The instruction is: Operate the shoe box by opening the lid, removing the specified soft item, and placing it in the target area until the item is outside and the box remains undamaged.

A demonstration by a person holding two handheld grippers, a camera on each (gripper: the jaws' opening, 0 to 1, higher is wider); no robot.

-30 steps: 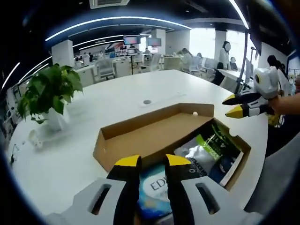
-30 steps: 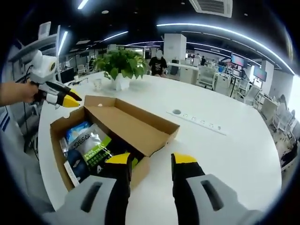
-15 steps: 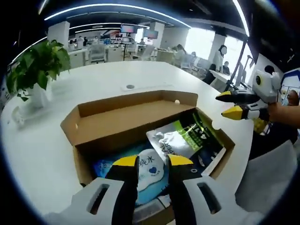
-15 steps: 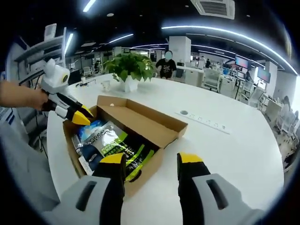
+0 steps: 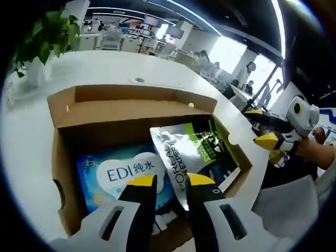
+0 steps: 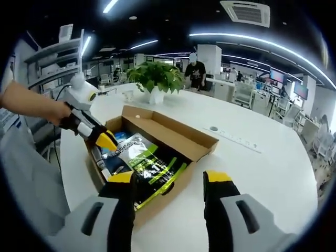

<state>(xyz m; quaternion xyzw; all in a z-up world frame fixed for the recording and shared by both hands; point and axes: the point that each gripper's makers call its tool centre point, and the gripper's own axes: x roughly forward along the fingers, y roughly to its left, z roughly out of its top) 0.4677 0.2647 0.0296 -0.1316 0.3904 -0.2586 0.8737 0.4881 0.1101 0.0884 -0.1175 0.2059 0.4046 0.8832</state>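
Lid's open; it's the reach-in step. Left gripper [image 5: 164, 181], jaws slightly apart and empty, hovers over the blue EDI tissue pack [image 5: 118, 173] inside the shoe box [image 5: 63, 107]. Right gripper [image 6: 170, 178] waits spread beside it. Next: descend, pinch the pack.

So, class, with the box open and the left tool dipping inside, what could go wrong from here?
1. The left tool sits over the seam between the blue EDI pack and the silver L'Oreal pouch; it might pinch both or the wrong one.
2. The pouch overlaps the pack, so lifting either could drag the other out.
3. The tool is close to the cardboard box wall and could snag it.
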